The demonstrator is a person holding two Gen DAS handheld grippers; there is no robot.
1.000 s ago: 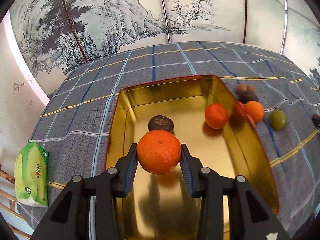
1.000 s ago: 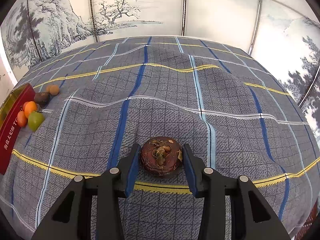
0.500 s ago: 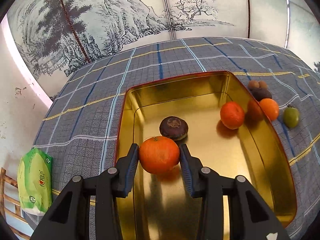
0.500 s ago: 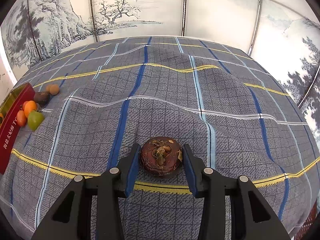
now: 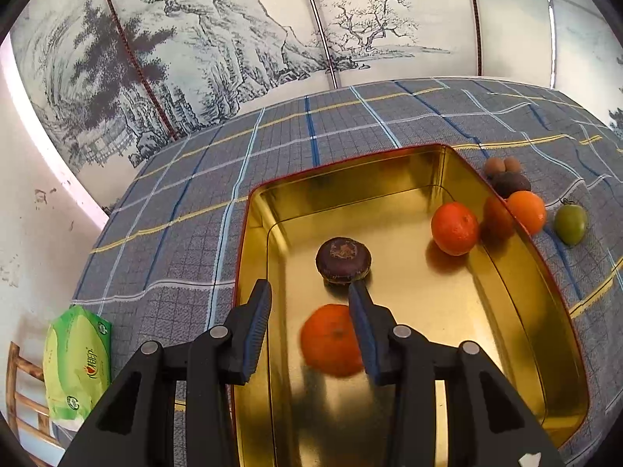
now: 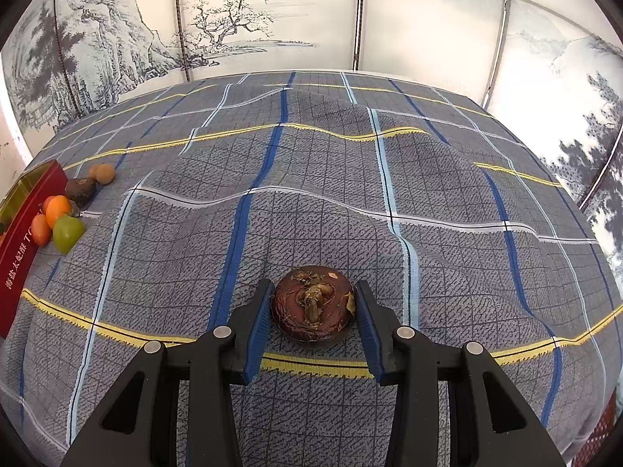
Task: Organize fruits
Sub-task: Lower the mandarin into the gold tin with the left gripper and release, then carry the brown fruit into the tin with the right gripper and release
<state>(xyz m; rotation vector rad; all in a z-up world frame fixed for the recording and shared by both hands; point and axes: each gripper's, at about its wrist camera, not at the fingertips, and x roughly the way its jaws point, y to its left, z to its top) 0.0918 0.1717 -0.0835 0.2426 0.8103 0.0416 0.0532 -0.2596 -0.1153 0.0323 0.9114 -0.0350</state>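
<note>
Your left gripper hangs over the gold tin, its jaws parted a little and gripping nothing; a blurred orange sits below and between them, clear of the left pad and overlapped in view by the right one, so contact there cannot be told. Inside the tin, a dark brown fruit lies just past your fingertips, and a second orange rests near the right wall. On the checked cloth outside that wall lie another orange, a green fruit, a dark fruit and two small brown fruits. A green packet lies at the cloth's left edge. Your right gripper is closed narrowly on a dark brown fruit with a dry stem, both blue pads against its sides, over the cloth well apart from the tin's red side.
</note>
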